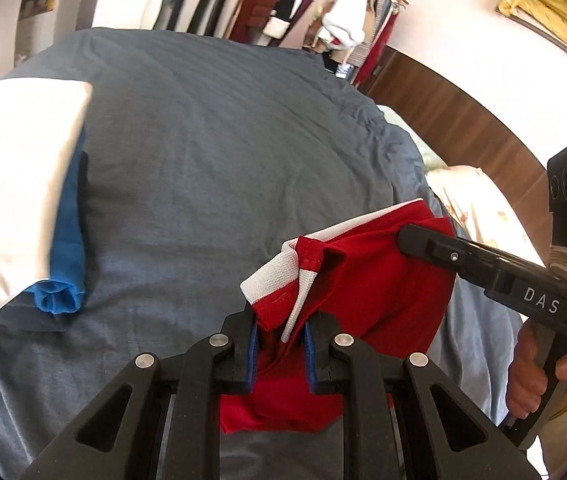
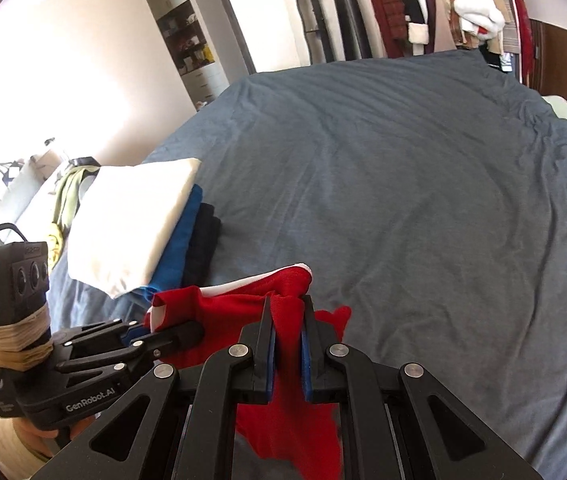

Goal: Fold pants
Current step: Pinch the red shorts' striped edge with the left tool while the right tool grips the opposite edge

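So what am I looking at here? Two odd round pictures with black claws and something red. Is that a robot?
There is no robot arm. A person holds a black two-finger gripper in each hand, and each gripper carries a wide-angle camera looking along its fingers, hence the round pictures. One picture comes from the left gripper, the other from the right gripper. Each also shows the other gripper off to the side, and one shows the person's hand on a handle. Both grippers are shut on the red pants, which have white trim and hang bunched above the bed's grey-blue cover. Beside them lies a stack of folded clothes: white on top, then blue, then dark. More clothes hang on a rail behind.
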Available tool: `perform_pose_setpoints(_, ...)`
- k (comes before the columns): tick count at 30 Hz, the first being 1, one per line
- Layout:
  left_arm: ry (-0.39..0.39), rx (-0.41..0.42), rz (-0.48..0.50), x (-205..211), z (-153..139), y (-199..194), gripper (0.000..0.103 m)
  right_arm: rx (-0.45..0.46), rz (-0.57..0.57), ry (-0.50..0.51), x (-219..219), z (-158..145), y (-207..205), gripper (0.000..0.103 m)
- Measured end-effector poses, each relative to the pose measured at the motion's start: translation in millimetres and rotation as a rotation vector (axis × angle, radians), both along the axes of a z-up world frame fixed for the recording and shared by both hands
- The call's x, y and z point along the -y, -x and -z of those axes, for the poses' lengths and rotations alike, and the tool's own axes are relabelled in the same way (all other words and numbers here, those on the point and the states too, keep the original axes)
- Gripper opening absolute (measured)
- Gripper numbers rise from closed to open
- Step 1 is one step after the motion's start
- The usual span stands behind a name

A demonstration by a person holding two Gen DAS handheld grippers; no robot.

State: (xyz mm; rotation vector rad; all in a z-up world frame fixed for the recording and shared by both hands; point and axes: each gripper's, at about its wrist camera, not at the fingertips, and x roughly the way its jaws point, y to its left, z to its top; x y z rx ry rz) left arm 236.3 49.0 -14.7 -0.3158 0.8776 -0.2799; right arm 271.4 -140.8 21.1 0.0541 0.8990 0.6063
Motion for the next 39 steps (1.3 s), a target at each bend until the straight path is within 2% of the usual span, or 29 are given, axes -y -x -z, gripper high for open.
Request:
perform_pose_setpoints(8,0.044,-0.017,-0.01,-4.3,2.9,-4.8,0.019,0.049,-0.024,-0.015,-1.3,-14.3,8.8,0.011)
perform_pose_setpoints(12,0.063,-0.05,0.042,-2.2,12.4,-17.5,0.019,0.065,-0.035,0.011,-4.3,-11.6,12.9,0.011)
perform_pose_setpoints(16,0.017,-0.062,0.142,19.2,21.6,-36.6,0.019,0.042,0.017,0.01,9.9,-1.9,11.2,0.011)
perform_pose_setpoints(20,-0.022,-0.079,0.246,53.0,37.7,-60.7,0.019,0.014,0.104,0.011,35.2,16.0,0.0,0.011)
perform_pose_setpoints(24,-0.029,-0.119,0.33,83.4,55.6,-89.1,0.019,-0.02,0.188,0.016,64.8,40.2,-17.3,0.011)
perform_pose_setpoints(31,-0.071,-0.176,0.468,128.2,80.8,-119.3,0.021,-0.094,0.289,0.029,108.8,78.8,-31.5,0.011)
perform_pose_setpoints(35,-0.109,-0.207,0.553,151.6,96.3,-129.4,0.023,-0.156,0.351,0.031,131.7,102.2,-33.7,0.011)
perform_pose_setpoints(39,-0.143,-0.249,0.595,160.7,109.0,-139.0,0.031,-0.223,0.41,0.019,147.2,126.9,-35.1,0.011)
